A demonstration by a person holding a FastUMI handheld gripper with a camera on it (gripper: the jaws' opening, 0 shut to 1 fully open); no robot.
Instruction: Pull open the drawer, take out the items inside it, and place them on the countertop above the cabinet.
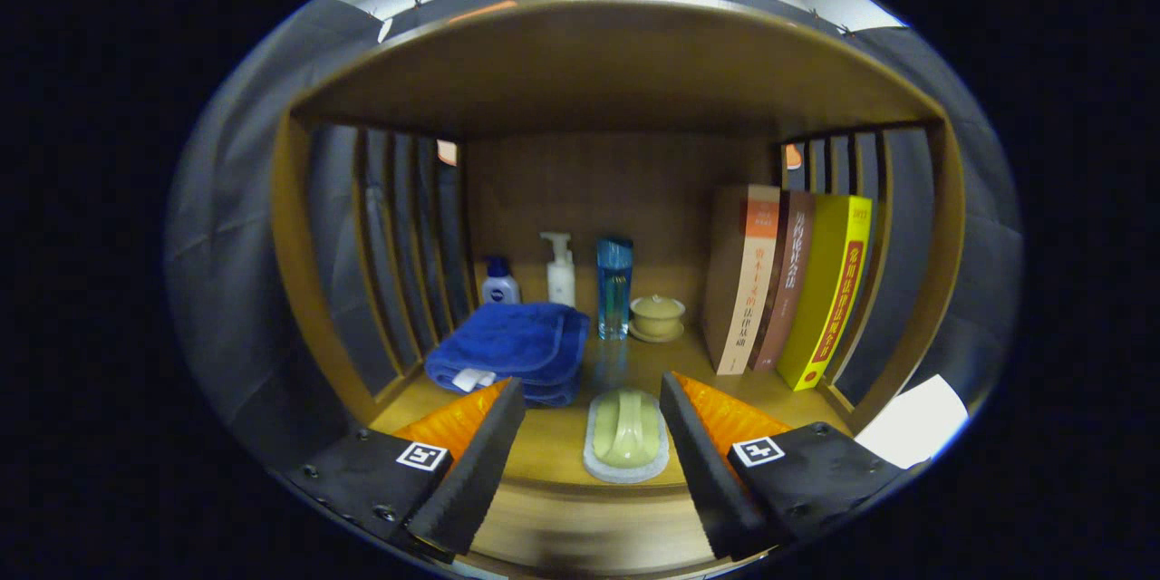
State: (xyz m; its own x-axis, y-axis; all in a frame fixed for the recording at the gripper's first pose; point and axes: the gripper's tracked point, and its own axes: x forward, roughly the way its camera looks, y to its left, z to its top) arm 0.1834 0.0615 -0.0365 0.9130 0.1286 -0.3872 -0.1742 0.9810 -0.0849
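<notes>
My gripper (594,394) is open, its two fingers spread wide with nothing pressed between them. Between and just ahead of the fingertips lies a pale green soap-like bar on a light grey dish (627,437), resting on the wooden countertop (553,449) near its front edge. Below the fingers a strip of the cabinet's wooden front (589,530) shows; I cannot tell whether the drawer is open.
A folded blue towel (512,349) lies ahead of the left finger. Beyond stand a small blue bottle (499,283), a white pump bottle (560,270), a blue tumbler (614,288) and a lidded cup (657,317). Three upright books (788,290) lean at the right. Slatted sides and a shelf roof enclose the space.
</notes>
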